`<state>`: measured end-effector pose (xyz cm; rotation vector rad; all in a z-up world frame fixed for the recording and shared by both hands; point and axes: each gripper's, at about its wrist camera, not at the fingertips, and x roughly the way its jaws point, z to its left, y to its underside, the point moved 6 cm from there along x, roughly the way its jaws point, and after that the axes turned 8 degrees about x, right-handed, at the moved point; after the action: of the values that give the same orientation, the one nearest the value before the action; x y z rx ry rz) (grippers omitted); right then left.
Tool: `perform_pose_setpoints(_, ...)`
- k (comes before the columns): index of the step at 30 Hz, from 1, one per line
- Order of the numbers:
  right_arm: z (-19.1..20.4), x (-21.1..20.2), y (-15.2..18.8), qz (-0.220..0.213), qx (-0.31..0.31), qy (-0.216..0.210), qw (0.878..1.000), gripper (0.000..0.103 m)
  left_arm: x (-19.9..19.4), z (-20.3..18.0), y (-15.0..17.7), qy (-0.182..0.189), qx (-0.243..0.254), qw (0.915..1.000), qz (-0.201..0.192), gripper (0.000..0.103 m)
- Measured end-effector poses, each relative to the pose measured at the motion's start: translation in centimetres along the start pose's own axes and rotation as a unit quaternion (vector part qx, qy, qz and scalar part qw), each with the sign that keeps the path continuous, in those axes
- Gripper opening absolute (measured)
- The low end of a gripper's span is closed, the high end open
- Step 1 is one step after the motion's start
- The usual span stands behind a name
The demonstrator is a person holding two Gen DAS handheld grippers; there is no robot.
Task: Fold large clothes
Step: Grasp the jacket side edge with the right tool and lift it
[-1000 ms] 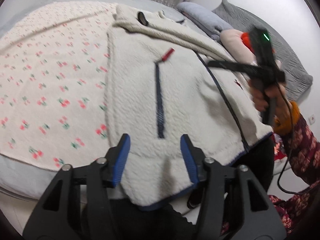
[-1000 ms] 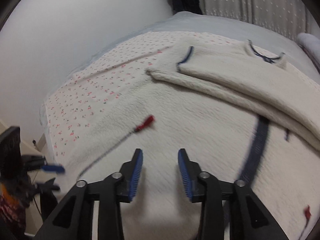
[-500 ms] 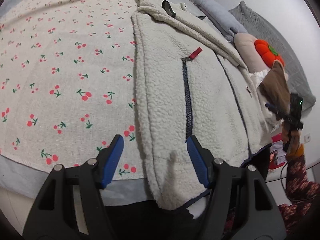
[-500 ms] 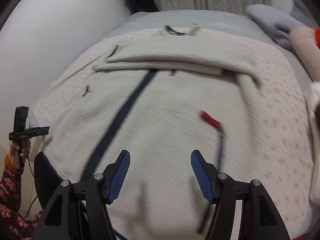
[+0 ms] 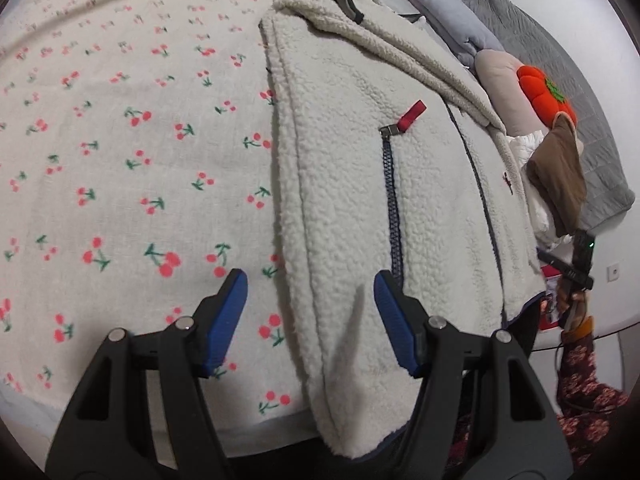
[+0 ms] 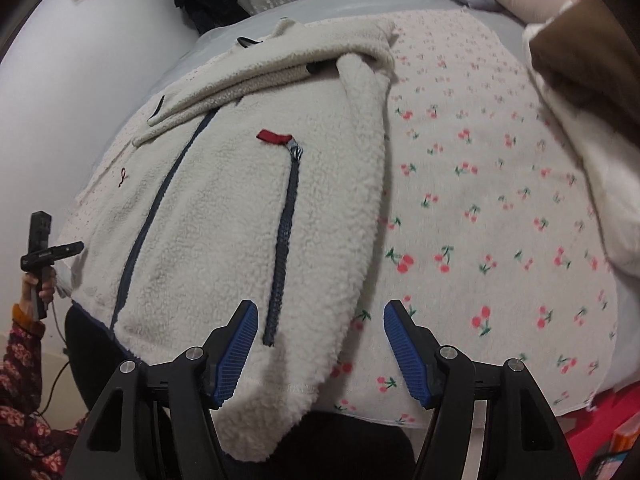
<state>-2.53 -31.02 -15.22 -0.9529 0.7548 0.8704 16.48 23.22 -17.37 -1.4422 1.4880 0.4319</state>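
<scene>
Left gripper (image 5: 310, 320) spread wide, nothing between its blue pads, hovering over the near side edge of the cream fleece jacket (image 5: 352, 184). Right gripper (image 6: 320, 348) also spread, empty, above the jacket's other side edge near the hem corner. Jacket lies flat on the cherry-print sheet (image 5: 120, 160) of the bed, sleeves folded across the upper chest, hem hanging over the bed's edge. Red zipper pull (image 6: 274, 137) tops a pocket zip. Pillows (image 5: 448, 20) beyond.

A cream fleece jacket (image 5: 344, 184) lies front up on the cherry-print bedspread (image 5: 120, 152), sleeves folded across its chest. Navy zips run down the front and a pocket, with a red pull tab (image 5: 412, 114). Its hem hangs over the bed's edge.
</scene>
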Motion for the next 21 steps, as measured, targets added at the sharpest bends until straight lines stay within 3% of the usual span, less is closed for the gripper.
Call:
perform_pose_setpoints(5, 0.6, 1.7, 1.2, 0.028, 0.002, -0.034, 0.999, 0.062, 0.5, -1.2, 1.0, 0.059, -0.006, 0.9980, 0.020, 0.067)
perform_pose_setpoints(9, 1.0, 2.0, 1.7, 0.029, -0.010, -0.035, 0.999, 0.061, 0.4, -2.6, 2.8, 0.073, 0.013, 0.9967, 0.034, 0.066)
perform_pose_setpoints(14, 1.0, 2.0, 1.8, 0.039, 0.019, -0.067, 0.997, 0.043, 0.2, -4.2, 4.4, 0.127, 0.009, 0.9913, 0.033, 0.066)
perform_pose_setpoints(18, 1.4, 1.9, 2.0, 0.043, 0.043, -0.095, 0.994, 0.037, 0.8, -4.9, 5.1, 0.147, 0.000, 0.9888, 0.027, 0.063)
perform_pose_setpoints(21, 1.2, 2.5, 2.4, 0.051, 0.038, -0.073, 0.995, 0.027, 1.3, -4.9, 5.1, 0.152, -0.026, 0.9879, 0.018, 0.051)
